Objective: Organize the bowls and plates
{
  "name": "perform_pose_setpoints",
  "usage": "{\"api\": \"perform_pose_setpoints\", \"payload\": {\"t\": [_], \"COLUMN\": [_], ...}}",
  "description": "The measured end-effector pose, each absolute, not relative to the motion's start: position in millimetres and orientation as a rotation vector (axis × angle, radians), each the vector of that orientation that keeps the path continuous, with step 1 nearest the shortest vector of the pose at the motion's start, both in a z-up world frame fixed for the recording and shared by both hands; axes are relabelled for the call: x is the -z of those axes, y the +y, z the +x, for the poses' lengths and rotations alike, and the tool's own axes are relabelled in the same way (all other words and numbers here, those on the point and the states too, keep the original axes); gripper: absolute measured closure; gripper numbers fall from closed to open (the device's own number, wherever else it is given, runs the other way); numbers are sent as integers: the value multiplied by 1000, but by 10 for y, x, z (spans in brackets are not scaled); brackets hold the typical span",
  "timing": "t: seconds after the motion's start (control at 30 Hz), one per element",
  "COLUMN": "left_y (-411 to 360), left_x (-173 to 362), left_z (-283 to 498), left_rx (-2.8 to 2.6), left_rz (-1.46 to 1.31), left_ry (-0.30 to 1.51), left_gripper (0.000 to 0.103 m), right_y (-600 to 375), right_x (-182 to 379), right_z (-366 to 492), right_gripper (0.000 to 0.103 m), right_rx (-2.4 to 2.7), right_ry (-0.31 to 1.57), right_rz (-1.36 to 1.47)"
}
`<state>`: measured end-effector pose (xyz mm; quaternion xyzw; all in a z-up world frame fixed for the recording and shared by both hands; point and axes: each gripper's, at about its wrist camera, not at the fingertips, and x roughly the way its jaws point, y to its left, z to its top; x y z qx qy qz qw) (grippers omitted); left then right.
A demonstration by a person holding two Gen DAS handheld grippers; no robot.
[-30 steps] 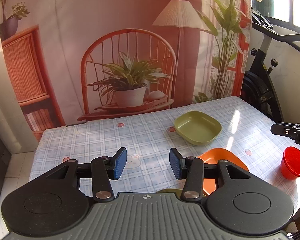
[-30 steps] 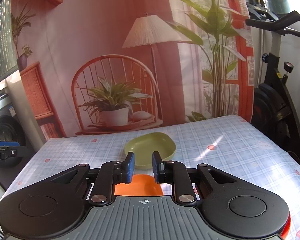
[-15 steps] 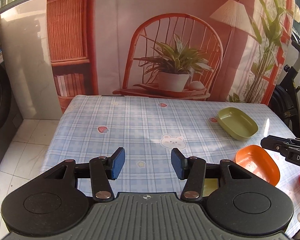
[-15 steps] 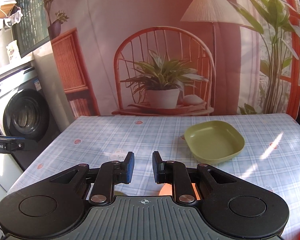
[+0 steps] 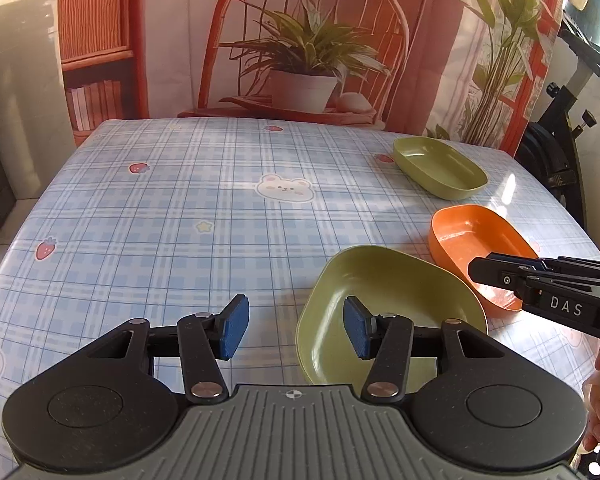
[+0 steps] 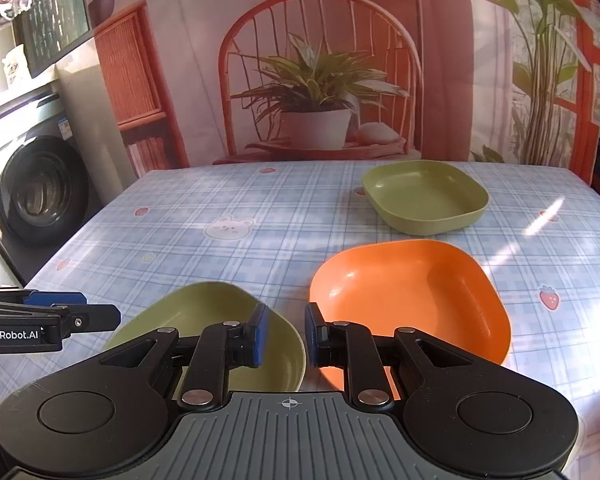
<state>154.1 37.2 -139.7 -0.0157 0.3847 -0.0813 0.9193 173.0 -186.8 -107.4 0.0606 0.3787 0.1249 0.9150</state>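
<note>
Three square plastic dishes sit on the checked tablecloth. A near green dish (image 5: pixel 384 292) (image 6: pixel 220 320) lies close in front of both grippers. An orange dish (image 5: pixel 480 240) (image 6: pixel 412 292) lies to its right. A far green dish (image 5: pixel 436 166) (image 6: pixel 424 196) sits behind that. My left gripper (image 5: pixel 294 330) is open and empty, its right finger over the near green dish's rim. My right gripper (image 6: pixel 285 334) is open with a narrow gap and empty, above the gap between the near green and orange dishes. Each gripper shows in the other's view, the right one (image 5: pixel 540 284) and the left one (image 6: pixel 48 320).
The table (image 5: pixel 180 208) has a printed backdrop (image 6: pixel 320 80) behind its far edge. A washing machine (image 6: pixel 32 188) stands to the left and an exercise bike (image 5: pixel 564 148) to the right. The table's left half holds only the cloth pattern.
Both grippers have tilted down and drawn back, so the near green dish and the orange dish now show in front of them. Both gripper openings look unchanged.
</note>
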Motion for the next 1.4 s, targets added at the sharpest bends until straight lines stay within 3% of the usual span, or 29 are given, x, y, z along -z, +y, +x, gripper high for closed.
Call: {"api": "perform_pose_setpoints", "payload": {"t": [0.37,0.4,0.47,0.5,1.13,1.4], "left_y": [408,420,447,461,460,448], "left_x": [1611,1630,1670,1681,1737,1757], "left_z": [1592,1595,1597,1595,1570,1582], "left_rx": [125,122,115,119,107,109], "left_rz": [-90,-98,-114,-130,-142,-112], "left_ry": [894,903,925,929,922,908], "left_gripper": [49,51,64,65,67,67], "right_y": [-1835,-1837,-1836,-1833,-1854,-1815], "right_x": [1188,1190,1194,1193,1174,1205], "right_z": [1684,1684,1679,1677,1653,1636], "right_gripper": [85,85,85,85,85,90], "right_rx": [-274,-273,-275,-276,-237,-273], "right_ry": [823,826,829,829,817,836], "right_rz": [127,127,124,122,115,119]}}
